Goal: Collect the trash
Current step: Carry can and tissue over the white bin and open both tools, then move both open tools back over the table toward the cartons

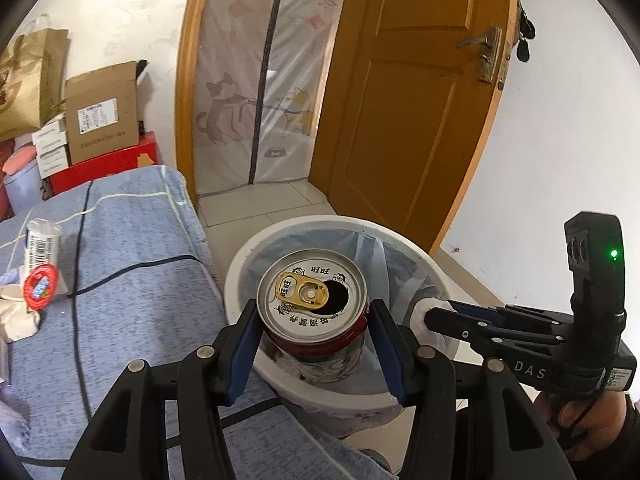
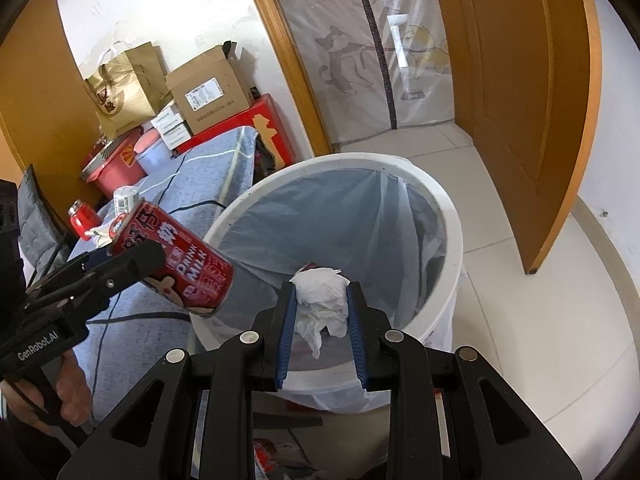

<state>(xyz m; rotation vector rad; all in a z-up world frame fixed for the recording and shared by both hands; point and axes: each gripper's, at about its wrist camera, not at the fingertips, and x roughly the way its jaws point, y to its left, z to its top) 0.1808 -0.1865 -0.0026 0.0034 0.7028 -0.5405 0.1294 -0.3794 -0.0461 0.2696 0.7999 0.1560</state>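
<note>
Clamped between the blue pads of the left claw (image 1: 312,344): a red drink can (image 1: 316,320), silver lid up, gold pull tab folded back beside the dark open mouth, small printed characters and cartoon faces round the rim. Seen from the right wrist, same can (image 2: 176,256) tilted, red side with white "DRINK MILK" lettering and a cartoon face near the base, base end poking out over the near rim of the bin. Pinched in the right claw (image 2: 320,308): a crumpled white tissue (image 2: 322,300), bunched into a lump above the fingertips with a loose tail hanging down between the pads; jaws narrow and pressed against it on both sides. Directly beyond and below both claws: a round white bin (image 2: 452,240) lined with a thin bluish bag (image 2: 320,220), bottom of the bin mostly hidden. In the left wrist view, tissue (image 1: 430,308) and right claw (image 1: 436,316) off to the right of the can, over the bin's far edge. Left of the left claw: a blue checked bedcover (image 1: 132,260) carrying a clear plastic cup (image 1: 42,244) with a barcode label and a round red lid (image 1: 40,286), well apart from the can. Farther ahead: a cardboard box (image 1: 102,114) and an orange-brown door (image 1: 412,92).
</note>
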